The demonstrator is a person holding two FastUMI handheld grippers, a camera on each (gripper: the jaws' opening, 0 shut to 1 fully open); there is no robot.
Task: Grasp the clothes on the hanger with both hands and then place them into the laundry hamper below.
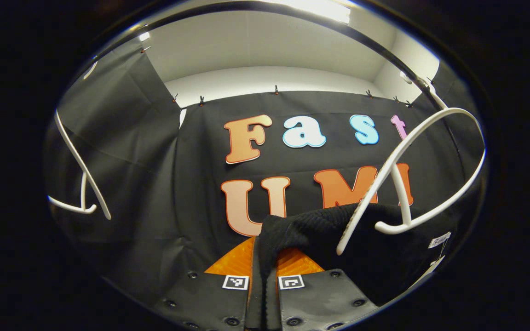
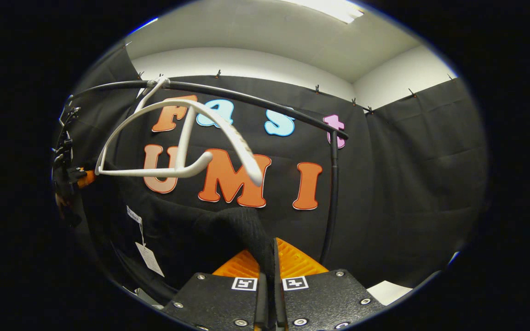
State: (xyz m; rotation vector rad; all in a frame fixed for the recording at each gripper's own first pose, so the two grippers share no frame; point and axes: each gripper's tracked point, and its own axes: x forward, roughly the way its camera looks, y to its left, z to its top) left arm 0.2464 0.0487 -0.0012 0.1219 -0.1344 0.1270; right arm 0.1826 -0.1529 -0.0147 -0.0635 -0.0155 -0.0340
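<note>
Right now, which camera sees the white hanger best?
The right gripper view: the white hanger shows whole, hooked on the black rail. The left gripper view shows it large, stretched along the picture's edge.

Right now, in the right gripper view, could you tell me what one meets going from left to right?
Other gripper → white hanger → black garment pinched in the right gripper → upright rail post.

Both claws [image 1: 263, 271] [image 2: 268, 271] clamped on garment [image 1: 320, 230]
</note>
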